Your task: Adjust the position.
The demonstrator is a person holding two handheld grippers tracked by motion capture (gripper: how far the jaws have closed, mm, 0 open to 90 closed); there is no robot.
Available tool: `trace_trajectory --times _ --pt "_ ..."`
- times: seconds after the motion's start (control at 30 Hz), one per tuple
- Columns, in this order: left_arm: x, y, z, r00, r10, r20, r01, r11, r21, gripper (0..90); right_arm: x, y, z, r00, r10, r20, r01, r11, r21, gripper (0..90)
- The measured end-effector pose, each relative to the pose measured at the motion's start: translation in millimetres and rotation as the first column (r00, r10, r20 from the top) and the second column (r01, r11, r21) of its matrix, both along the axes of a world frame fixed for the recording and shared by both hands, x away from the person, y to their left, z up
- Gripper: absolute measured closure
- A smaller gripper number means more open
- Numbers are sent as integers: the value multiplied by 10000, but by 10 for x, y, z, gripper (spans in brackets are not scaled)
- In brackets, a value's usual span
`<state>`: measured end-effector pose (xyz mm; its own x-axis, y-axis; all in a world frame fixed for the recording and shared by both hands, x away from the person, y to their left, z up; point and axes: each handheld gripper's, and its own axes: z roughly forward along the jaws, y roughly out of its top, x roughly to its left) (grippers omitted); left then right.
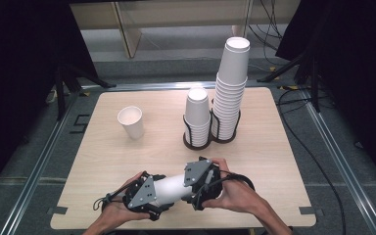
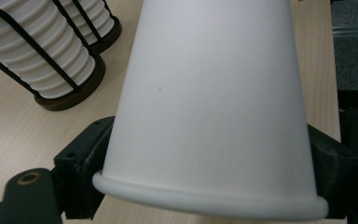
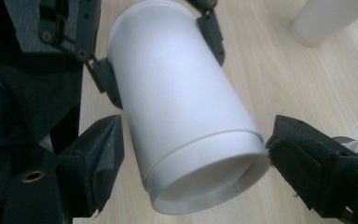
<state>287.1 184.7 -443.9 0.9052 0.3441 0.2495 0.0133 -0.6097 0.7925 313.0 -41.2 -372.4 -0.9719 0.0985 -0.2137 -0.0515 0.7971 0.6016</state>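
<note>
Cups: one (image 1: pixel 171 188) clamped in left gripper (image 1: pixel 152 199) jaws, right gripper (image 1: pixel 196 192) jaws seemingly apart; one loose (image 1: pixel 131 122); two stacks (image 1: pixel 197 116).

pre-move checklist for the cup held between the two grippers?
1. Left gripper clamped on the white cup near its rim: ok.
2. Right gripper gripping the cup's base end: not ok, jaws flank it with gaps showing.
3. Whether one cup or two nested (a seam rings the base end): cannot tell.
4. Cup lifted off the table: cannot tell.
5. Loose upright cup apart from the hands: ok.
6. Both stacks seated in the wire holder: ok.
</note>
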Motion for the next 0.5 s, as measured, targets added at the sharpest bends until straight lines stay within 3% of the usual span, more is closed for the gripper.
trace_trajectory --times 0.03,0.17,0.33,0.4,0.47,0.5 --pt "0 5 3 9998 -189 48 188 9991 374 165 -24 47 -43 9998 172 96 -168 9992 -370 190" --pt "-17 -17 -10 9994 -333 0 332 9987 399 166 -44 113 -129 9991 378 174 -359 9949 -947 189" --pt "-39 -29 -8 9972 -741 104 730 9938 841 166 -26 135 -198 9972 750 58 -736 9888 -1299 196" --pt "-45 -40 -12 9970 -773 77 765 9944 724 166 -26 153 -229 9965 841 2 -832 9864 -1420 200" --pt "-49 -37 -4 9960 -879 164 860 9919 932 167 -31 172 -257 9954 955 -85 -957 9828 -1577 198" --pt "-57 -49 -15 9957 -918 111 907 9928 783 167 -30 186 -283 9943 1060 -77 -1058 9804 -1662 198"
